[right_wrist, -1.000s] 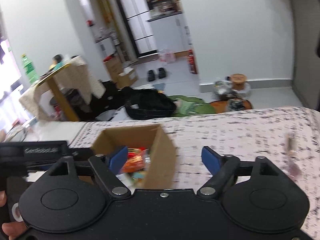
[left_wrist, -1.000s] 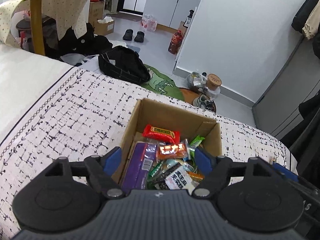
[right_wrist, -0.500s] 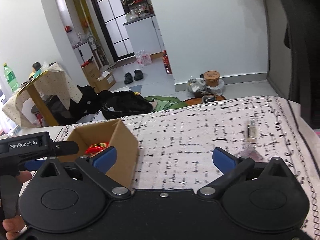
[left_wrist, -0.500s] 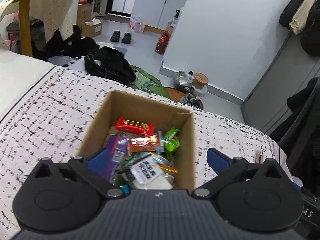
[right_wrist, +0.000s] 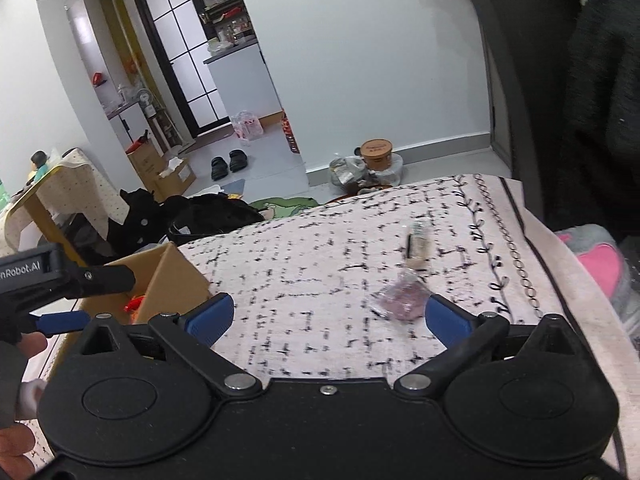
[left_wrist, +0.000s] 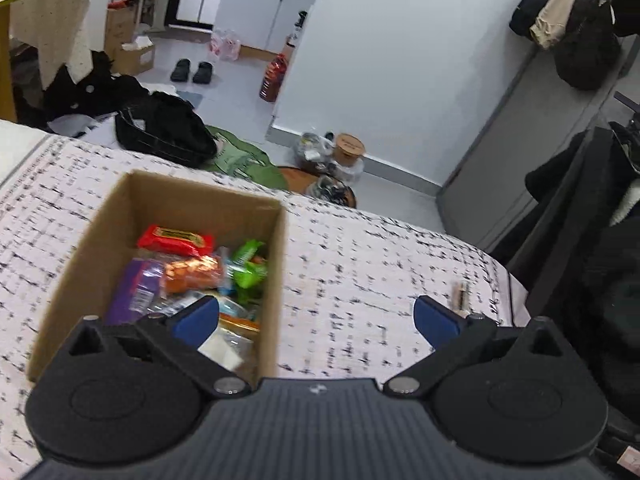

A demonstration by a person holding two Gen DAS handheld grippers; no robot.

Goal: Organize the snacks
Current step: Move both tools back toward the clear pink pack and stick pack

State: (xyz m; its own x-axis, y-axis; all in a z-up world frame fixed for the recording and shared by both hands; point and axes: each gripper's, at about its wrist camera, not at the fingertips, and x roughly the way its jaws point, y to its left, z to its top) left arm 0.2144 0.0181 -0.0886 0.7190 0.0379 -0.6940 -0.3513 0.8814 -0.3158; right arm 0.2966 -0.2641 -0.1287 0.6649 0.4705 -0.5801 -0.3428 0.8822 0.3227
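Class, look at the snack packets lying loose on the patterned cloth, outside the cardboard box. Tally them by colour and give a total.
Pinkish-purple packet: 1
Pale packet with a dark stripe: 1
Total loose on the cloth: 2
Both lie right of the cardboard box.

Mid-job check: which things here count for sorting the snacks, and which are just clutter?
Job:
cardboard box holding packets
pink packet loose on the bedspread
striped packet beyond it

Clutter:
black bag
slippers
pink cushion
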